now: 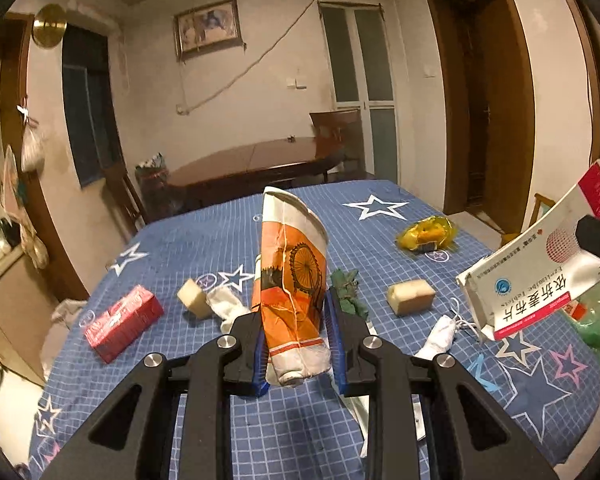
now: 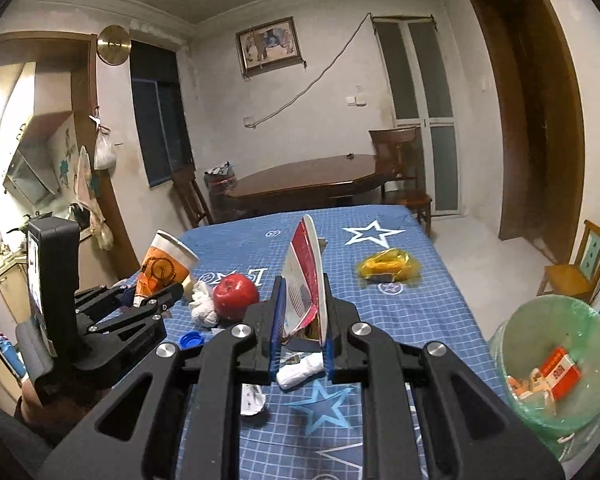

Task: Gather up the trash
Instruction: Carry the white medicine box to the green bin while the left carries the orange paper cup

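The surface [image 2: 420,312] with the star cloth is pretty littered, and the green-lined bin [image 2: 556,364] sits at its right edge. Both hands are loaded mid-haul: left tool [image 1: 298,344] pinching a crumpled paper cup [image 1: 292,280], right tool [image 2: 302,328] pinching a flattened medicine box [image 2: 306,280]. Next up is probably swinging each over the bin and letting go.

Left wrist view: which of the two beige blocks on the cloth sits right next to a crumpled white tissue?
The left-hand beige block: a crumpled white tissue lies against its right side. The right-hand beige block stands alone.
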Demonstrator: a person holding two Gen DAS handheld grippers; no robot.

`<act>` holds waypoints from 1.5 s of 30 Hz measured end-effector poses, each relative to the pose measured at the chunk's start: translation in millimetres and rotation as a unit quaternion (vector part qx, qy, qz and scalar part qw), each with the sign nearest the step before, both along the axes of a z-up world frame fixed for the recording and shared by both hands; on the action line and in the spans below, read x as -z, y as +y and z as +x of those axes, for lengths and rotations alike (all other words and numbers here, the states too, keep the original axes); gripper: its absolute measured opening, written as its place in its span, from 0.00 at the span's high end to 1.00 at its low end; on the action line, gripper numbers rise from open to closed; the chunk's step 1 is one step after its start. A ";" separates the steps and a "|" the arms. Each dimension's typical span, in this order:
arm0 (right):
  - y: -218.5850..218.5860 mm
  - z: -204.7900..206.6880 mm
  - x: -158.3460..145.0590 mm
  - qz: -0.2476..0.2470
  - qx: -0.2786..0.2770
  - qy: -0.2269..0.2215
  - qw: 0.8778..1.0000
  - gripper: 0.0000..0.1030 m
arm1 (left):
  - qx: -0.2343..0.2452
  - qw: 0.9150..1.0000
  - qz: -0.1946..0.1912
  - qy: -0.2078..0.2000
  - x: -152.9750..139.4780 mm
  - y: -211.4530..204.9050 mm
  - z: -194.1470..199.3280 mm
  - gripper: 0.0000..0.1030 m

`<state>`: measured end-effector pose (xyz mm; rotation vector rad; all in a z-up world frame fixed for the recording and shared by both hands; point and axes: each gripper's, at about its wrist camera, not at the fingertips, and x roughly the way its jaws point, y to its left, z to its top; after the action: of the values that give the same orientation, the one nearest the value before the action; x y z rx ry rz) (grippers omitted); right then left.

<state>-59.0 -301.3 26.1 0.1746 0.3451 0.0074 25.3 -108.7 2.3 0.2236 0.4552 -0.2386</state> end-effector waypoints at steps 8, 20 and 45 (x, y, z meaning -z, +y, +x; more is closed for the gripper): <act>-7.9 -7.1 0.8 -0.008 0.018 -0.010 1.000 0.86 | 0.011 1.000 0.010 -0.012 -5.4 -22.7 -0.5 0.74; -46.9 -25.2 0.6 0.006 0.066 -0.022 0.998 0.86 | 0.056 0.998 0.023 -0.028 -12.6 -79.1 -0.7 0.74; -161.5 -76.2 1.4 -0.014 0.249 -0.036 0.968 0.86 | 0.193 0.980 0.037 -0.038 -5.3 -260.1 -5.1 0.74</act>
<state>-135.1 -462.8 24.7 0.2288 0.2224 -0.4861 20.2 -368.7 7.6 0.3926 0.3417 -0.5916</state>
